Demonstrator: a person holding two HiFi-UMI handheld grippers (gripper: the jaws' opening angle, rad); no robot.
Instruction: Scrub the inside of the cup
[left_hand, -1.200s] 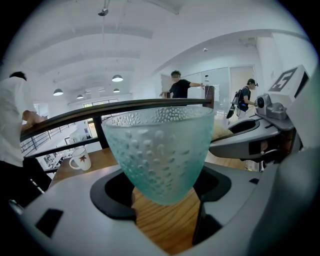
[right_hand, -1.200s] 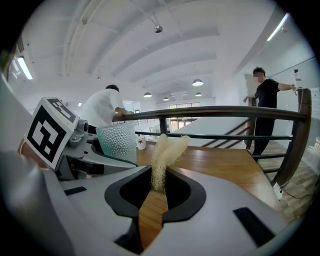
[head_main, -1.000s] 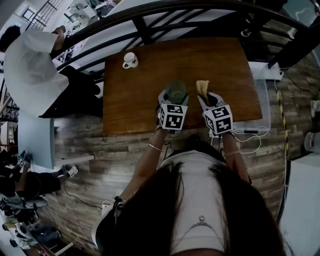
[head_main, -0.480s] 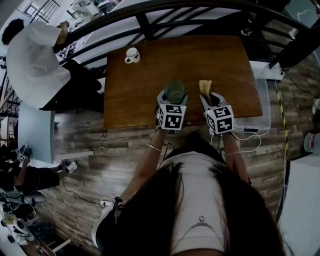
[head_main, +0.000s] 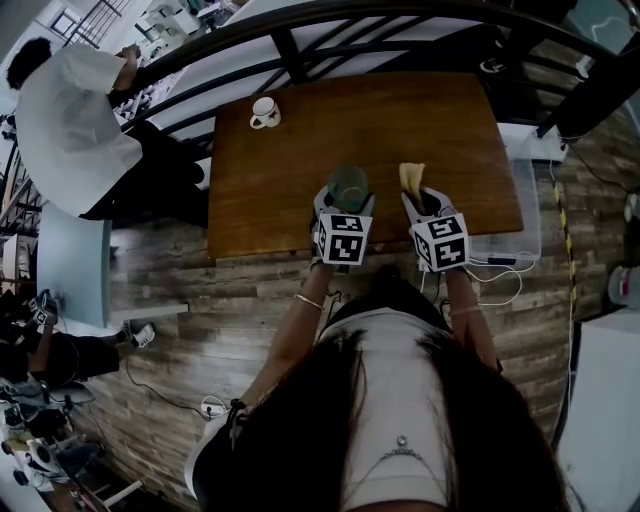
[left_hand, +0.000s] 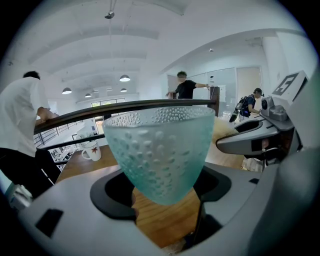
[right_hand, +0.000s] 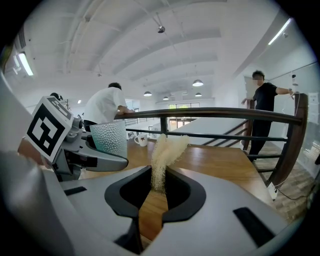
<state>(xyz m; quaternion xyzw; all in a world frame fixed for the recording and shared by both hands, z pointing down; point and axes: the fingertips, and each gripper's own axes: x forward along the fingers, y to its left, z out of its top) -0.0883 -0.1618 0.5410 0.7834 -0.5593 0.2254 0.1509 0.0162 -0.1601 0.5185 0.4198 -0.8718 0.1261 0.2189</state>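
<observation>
Since a second ago the left gripper (head_main: 347, 198) and the right gripper (head_main: 422, 200) are sitting almost where they were over the near edge of the wooden table (head_main: 290, 170), while the bystander in white (head_main: 70, 110) at the dark railing (head_main: 300, 30) is showing a little higher in the head view. That view is looking steeply down on both grippers side by side. The left one is carrying the pale green cup (head_main: 347, 183), and the right one is carrying the pale scrubber (head_main: 410, 176) just beside the cup and apart from it. A white mug (head_main: 264, 112) is standing well apart from them at the far left corner of the table. The left gripper view is showing its dark pads pressing on both sides of the cup's narrow lower part. The dimpled, frosted cup is standing mouth up and filling the middle of the picture, though whether its base is touching the wood I cannot tell. The right gripper is reaching in from the right edge there, and the mug is sitting far back on the left. The right gripper view is showing its jaws nearly together and clamping the bottom of the fibrous scrubber, which is rising upright out of them and flaring at the top. The cup is showing at the left in the other gripper's hold, level with the scrubber
</observation>
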